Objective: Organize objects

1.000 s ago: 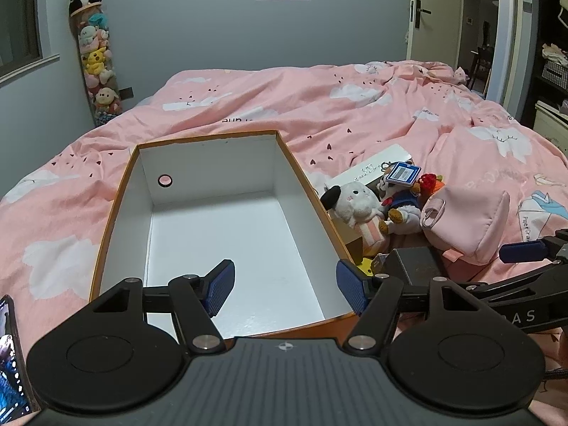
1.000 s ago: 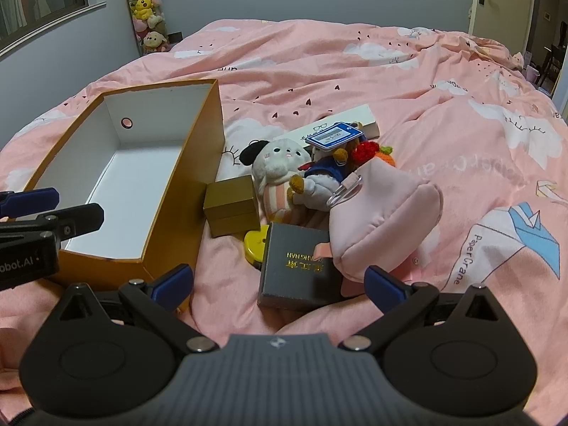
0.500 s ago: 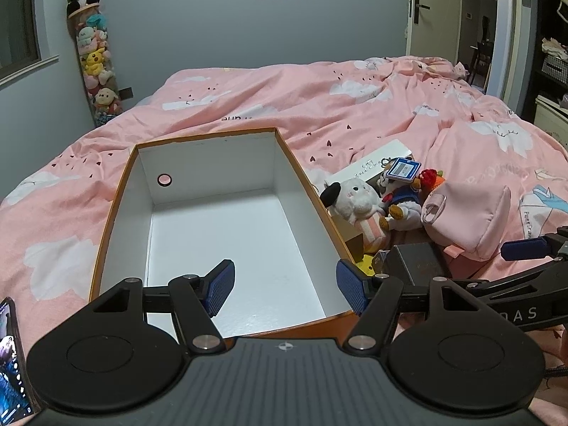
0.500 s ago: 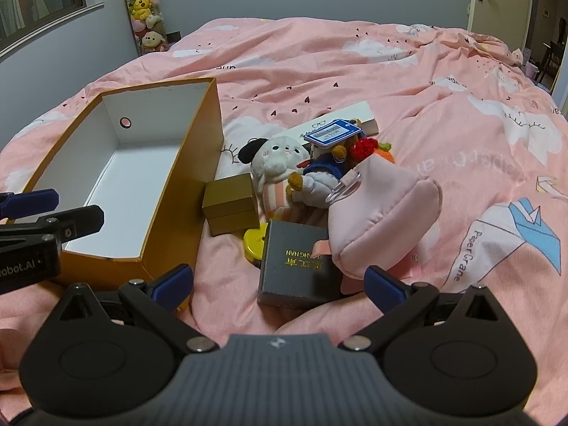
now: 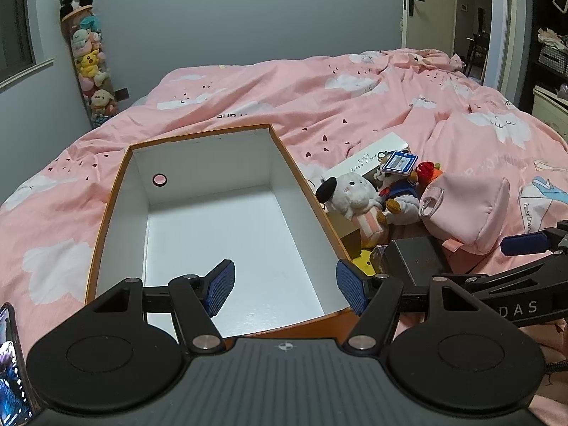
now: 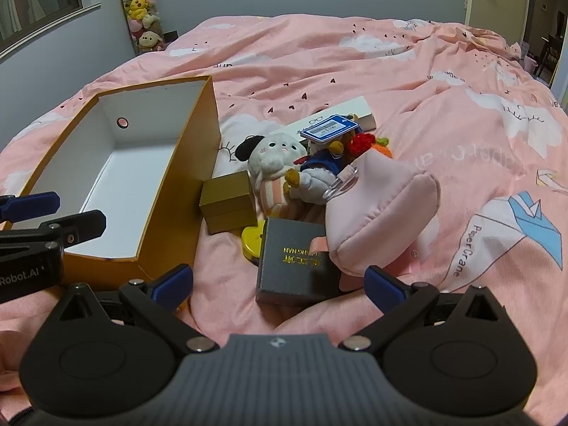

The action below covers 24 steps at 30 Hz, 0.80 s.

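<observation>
An orange cardboard box with a white, bare inside lies open on the pink bed. Right of it sits a pile: a white plush toy, a sailor duck plush, a pink pouch, a dark grey box with gold lettering, a small gold box, a yellow round item and a long white box. My left gripper stands open over the orange box's near end. My right gripper stands open just short of the dark grey box, nothing between its fingers.
The pink duvet spreads wrinkled behind and right of the pile. A tall tube of plush toys stands by the far wall. A phone shows at the lower left edge. A doorway opens at the far right.
</observation>
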### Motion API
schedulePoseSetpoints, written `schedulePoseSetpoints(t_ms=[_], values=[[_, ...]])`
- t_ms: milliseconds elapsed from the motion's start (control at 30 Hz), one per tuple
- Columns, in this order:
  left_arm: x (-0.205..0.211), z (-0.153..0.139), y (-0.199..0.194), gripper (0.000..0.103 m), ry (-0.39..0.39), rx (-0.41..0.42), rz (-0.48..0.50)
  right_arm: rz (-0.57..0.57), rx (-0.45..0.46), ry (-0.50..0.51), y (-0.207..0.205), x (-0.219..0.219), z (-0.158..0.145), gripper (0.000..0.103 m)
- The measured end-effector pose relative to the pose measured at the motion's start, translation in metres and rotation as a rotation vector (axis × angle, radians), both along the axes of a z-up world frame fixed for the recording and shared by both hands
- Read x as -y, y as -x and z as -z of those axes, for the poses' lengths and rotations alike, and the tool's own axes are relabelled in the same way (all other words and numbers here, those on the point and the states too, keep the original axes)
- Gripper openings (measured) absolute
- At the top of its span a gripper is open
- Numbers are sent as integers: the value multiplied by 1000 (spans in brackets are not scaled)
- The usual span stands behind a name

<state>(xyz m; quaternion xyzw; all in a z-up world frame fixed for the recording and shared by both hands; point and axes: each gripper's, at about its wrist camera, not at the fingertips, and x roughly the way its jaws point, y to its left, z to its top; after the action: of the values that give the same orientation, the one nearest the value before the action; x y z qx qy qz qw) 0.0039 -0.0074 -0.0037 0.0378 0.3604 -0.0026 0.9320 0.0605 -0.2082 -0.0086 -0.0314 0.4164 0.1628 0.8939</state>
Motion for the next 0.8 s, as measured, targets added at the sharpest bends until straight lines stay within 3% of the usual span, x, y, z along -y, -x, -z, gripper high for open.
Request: schedulePoseSetpoints(t_ms=[133, 233, 300, 467, 600, 800], values=[[3, -5, -4, 77, 13, 3, 22, 13, 6, -21, -2, 7, -3, 102], [8, -9, -11, 70, 36, -2, 57, 39, 29, -41, -5, 18, -8, 101], [13, -12, -16, 65, 43, -6, 87, 58, 48, -49, -8, 26, -13, 92], [30, -17, -32, 52, 57, -18, 168, 102, 85, -50, -17, 45, -27, 82], [44, -19, -48, 42, 112, -59, 235, 134, 119, -47, -27, 64, -38, 70], [71, -19, -67, 30, 99, -73, 301, 226, 138, -30, -54, 97, -40, 50]])
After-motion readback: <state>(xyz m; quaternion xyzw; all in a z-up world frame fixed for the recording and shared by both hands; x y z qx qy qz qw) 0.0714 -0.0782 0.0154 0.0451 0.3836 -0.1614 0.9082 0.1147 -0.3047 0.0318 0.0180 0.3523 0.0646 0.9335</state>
